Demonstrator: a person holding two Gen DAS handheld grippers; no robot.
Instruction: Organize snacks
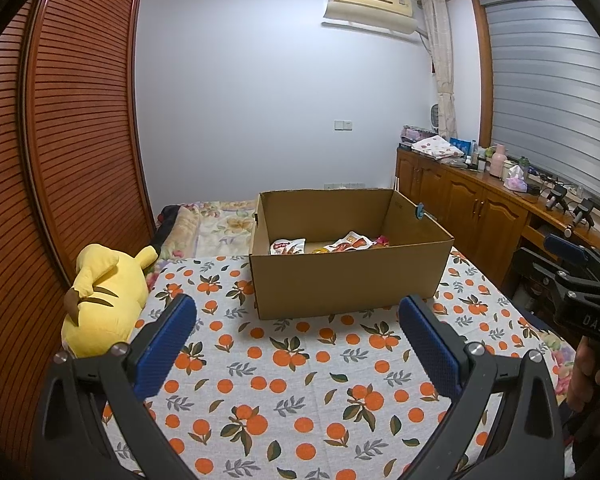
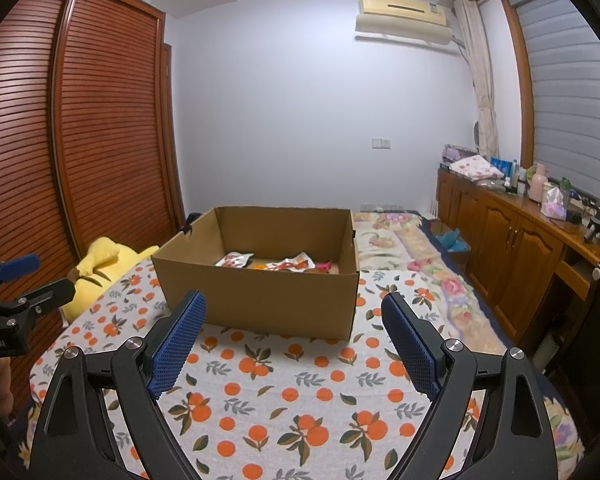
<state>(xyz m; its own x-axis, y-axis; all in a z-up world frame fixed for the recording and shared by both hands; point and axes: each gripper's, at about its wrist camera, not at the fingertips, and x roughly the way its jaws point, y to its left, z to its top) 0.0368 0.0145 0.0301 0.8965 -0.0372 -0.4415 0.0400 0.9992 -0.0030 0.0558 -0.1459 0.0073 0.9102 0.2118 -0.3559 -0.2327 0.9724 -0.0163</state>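
An open brown cardboard box [image 1: 348, 276] stands on the orange-print bedsheet [image 1: 292, 392]; it also shows in the right wrist view [image 2: 260, 300]. Several snack packets lie on its floor: a white and red one [image 1: 287, 246] at the left, another [image 1: 350, 243] in the middle, a pink one [image 1: 382, 240] at the right. They show in the right wrist view too [image 2: 233, 260]. My left gripper [image 1: 298, 316] is open and empty, short of the box. My right gripper [image 2: 294, 312] is open and empty, also short of the box.
A yellow plush toy [image 1: 104, 296] lies at the bed's left edge by the slatted wardrobe [image 1: 60, 160]. A wooden cabinet [image 1: 460, 196] with clutter runs along the right wall. A floral quilt [image 2: 404, 248] covers the far bed.
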